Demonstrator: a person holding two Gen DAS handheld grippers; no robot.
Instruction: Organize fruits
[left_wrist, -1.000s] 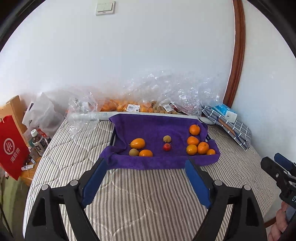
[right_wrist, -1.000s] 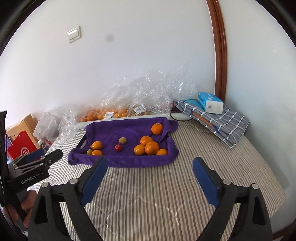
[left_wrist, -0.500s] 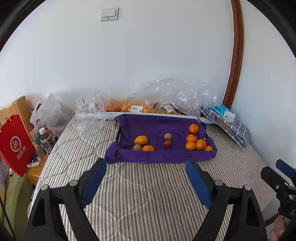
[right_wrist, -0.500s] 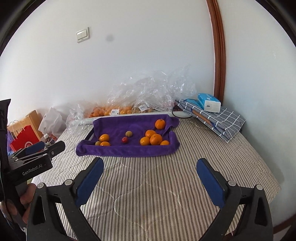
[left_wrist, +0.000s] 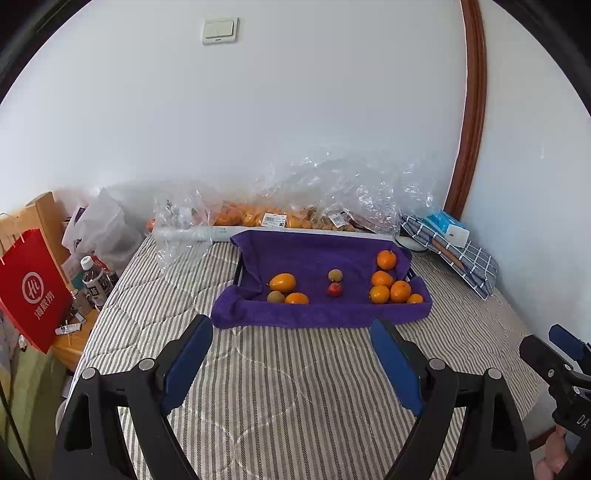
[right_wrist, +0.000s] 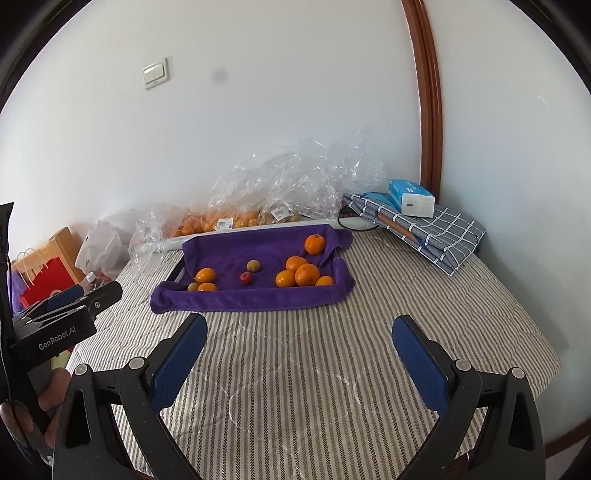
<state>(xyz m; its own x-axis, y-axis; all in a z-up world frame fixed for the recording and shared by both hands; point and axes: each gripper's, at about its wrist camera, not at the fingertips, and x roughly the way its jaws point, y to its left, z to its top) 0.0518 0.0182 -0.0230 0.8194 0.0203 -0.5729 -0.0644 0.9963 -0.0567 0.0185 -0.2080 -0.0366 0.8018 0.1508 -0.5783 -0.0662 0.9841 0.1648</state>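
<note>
- The left claw (left_wrist: 291, 345) hangs above the striped bed (left_wrist: 295, 387), its blue pads spread wide with nothing between them.
- The right claw (right_wrist: 299, 345) hangs beside it over the same bed, released and empty; its jaws have just been opening wider.
- Both claws sit well short of the purple towel (left_wrist: 317, 314), which lines a shallow tray near the wall.
- On the towel's right side, five oranges (left_wrist: 391, 290) cluster, four bunched together and one just behind them.
- In the middle lie a small red fruit (left_wrist: 334, 289) and a brownish-green one (left_wrist: 335, 275), close together.
- On the left lie two orange fruits (left_wrist: 282, 282) with a small green fruit (left_wrist: 276, 297) beside them.
- Clear plastic bags (left_wrist: 332, 199) of more fruit lie behind the tray against the wall.
</note>
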